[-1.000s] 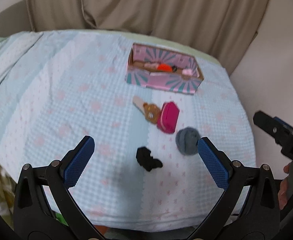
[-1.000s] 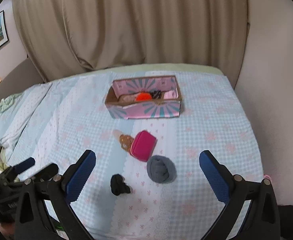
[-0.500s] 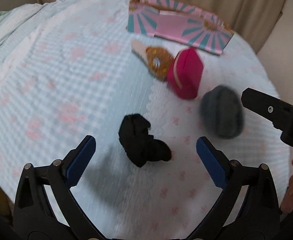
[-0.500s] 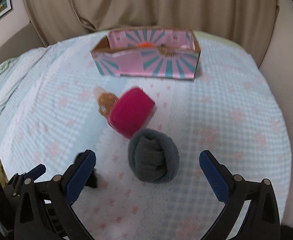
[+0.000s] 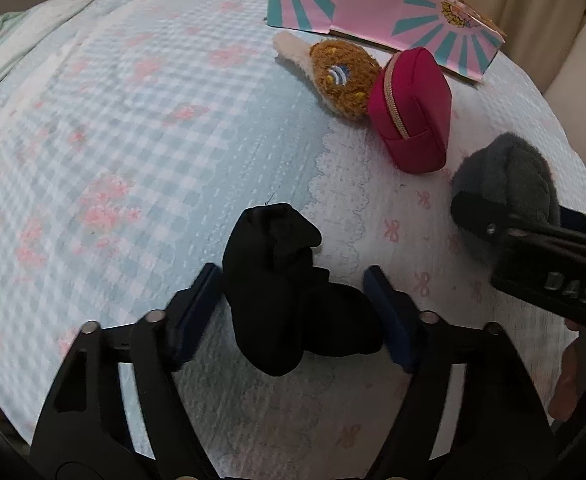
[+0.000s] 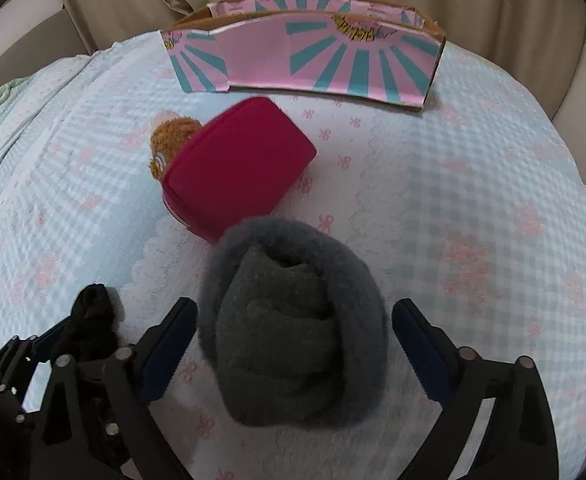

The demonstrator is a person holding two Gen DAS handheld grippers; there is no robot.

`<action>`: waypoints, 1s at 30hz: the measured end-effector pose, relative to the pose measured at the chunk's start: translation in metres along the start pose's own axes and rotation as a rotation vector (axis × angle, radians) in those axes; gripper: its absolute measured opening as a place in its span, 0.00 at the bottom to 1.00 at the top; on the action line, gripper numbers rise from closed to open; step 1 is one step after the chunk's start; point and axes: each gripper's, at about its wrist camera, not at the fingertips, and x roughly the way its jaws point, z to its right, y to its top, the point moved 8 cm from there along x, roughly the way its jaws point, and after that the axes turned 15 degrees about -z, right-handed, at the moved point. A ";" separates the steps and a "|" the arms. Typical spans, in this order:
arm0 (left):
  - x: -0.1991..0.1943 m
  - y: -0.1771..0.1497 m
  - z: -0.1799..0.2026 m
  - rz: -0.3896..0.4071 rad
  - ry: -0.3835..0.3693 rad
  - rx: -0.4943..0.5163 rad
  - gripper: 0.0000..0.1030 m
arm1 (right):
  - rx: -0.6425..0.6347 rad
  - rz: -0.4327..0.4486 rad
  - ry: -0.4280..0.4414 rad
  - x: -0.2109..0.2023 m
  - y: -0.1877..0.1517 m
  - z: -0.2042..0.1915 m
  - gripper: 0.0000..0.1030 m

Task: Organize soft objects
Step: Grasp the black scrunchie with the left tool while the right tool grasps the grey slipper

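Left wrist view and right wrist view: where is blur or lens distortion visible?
Left wrist view: checked blue bedspread smeared, pink-and-teal cardboard box bowed by fisheye. Right wrist view: rolled grey woolly sock fairly sharp, magenta zip pouch soft.

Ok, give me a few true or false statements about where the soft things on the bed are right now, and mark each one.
1. The black sock lies between the left gripper's fingers. True.
2. The grey sock ball is inside the pink box. False: it sits on the bedspread, between the right gripper's fingers.
3. The red pouch rests against the brown plush toy. True.
4. The plush toy lies to the right of the pouch. False: it lies to its left.
5. The box stands beyond the pouch. True.
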 end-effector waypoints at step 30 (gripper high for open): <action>-0.143 0.067 -0.013 0.088 -0.093 0.066 0.28 | 0.121 0.055 -0.014 -0.116 0.014 -0.003 0.57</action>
